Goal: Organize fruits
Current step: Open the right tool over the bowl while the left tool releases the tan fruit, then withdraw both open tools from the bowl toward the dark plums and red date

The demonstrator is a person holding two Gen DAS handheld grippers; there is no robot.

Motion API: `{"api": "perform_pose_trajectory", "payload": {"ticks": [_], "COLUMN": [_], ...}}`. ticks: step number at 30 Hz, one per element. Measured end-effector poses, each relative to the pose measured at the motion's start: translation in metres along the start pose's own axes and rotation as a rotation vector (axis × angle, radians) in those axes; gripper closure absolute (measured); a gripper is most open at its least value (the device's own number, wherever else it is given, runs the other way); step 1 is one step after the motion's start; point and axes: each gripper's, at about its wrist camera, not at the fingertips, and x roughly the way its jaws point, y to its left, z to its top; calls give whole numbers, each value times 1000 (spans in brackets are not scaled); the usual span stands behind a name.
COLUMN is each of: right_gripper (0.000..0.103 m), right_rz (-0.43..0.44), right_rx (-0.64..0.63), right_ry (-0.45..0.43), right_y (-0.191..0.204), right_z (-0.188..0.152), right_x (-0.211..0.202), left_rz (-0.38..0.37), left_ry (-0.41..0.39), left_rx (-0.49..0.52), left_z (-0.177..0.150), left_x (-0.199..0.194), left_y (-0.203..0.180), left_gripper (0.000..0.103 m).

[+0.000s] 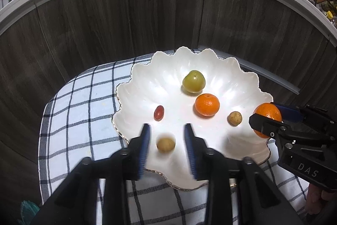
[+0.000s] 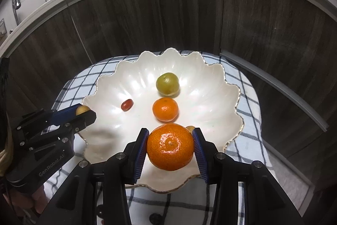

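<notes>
Left wrist view: scalloped bowl [image 1: 242, 77] with five fruits, left fingers [image 1: 145, 136] wide, right fingers [image 2: 199, 147] around mandarin [image 2: 170, 147].

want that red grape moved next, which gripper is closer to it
Left. The left gripper hovers open just short of the red grape; the right gripper, holding an orange, sits farther away.

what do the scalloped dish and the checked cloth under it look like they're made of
Scalloped dish: likely glazed ceramic or porcelain, given its glossy pearly white surface with bright highlights and thin gold rim. Checked cloth: woven fabric, probably cotton, being matte, soft-looking and draped over the edge.
</notes>
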Motion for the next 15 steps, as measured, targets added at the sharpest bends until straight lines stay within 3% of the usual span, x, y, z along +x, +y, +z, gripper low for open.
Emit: {"api": "perform_pose_trajectory", "payload": {"ticks": [2, 4, 5, 7, 8, 15], "right_gripper": [59, 58, 55, 37, 34, 34], "right_rz": [-5, -11, -15, -25, -28, -51], "right_rx": [0, 0, 0, -2, -5, -4], "right_ry": [15, 30, 35, 31, 27, 10], "right_y": [1, 1, 1, 1, 1, 2], "right_z": [0, 0, 0, -1, -2, -3], "right_x": [3, 6, 6, 5, 4, -6], "left_rz": [9, 18, 22, 26, 27, 34], "left_ry": [-8, -10, -11, -12, -13, -26], "left_rx": [-4, -7, -8, -10, -12, -18], "left_z": [0, 0, 0, 0, 0, -3], "left_x": [-2, -4, -6, -7, -8, -18], "left_y": [1, 3, 4, 5, 6, 7], "left_gripper": [49, 46, 46, 43, 41, 34]}}
